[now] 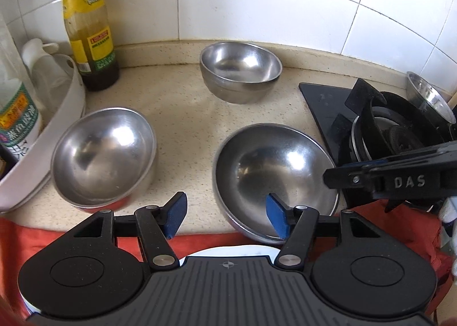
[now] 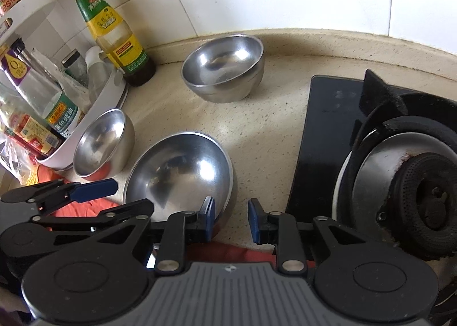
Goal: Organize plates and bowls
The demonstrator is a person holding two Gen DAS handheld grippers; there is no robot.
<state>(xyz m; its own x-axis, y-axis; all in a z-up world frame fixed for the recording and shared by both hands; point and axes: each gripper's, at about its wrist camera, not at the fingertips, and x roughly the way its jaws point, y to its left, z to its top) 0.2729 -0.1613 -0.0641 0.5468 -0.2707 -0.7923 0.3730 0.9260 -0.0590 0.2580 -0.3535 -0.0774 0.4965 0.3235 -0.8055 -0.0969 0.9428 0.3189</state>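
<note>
Three steel bowls stand on the beige counter. The large bowl (image 1: 274, 174) (image 2: 180, 174) is nearest. A smaller bowl (image 1: 104, 154) (image 2: 102, 143) stands at the left. Another bowl (image 1: 240, 69) (image 2: 224, 69) stands at the back by the wall. My left gripper (image 1: 227, 219) is open and empty, low over the counter's front edge; its right pad is over the large bowl's near rim. My right gripper (image 2: 231, 219) is open and empty at the large bowl's right rim; it shows in the left wrist view (image 1: 328, 177). A white plate (image 1: 228, 251) lies under the left gripper on an orange cloth (image 1: 200, 243).
A black gas stove (image 2: 400, 183) (image 1: 371, 126) with a burner fills the right. A steel pot (image 1: 428, 97) sits on its far side. A white rack (image 1: 42, 140) (image 2: 85, 114) with bottles stands at the left, next to a sauce bottle (image 1: 88, 26) (image 2: 114, 32). White tiles back the counter.
</note>
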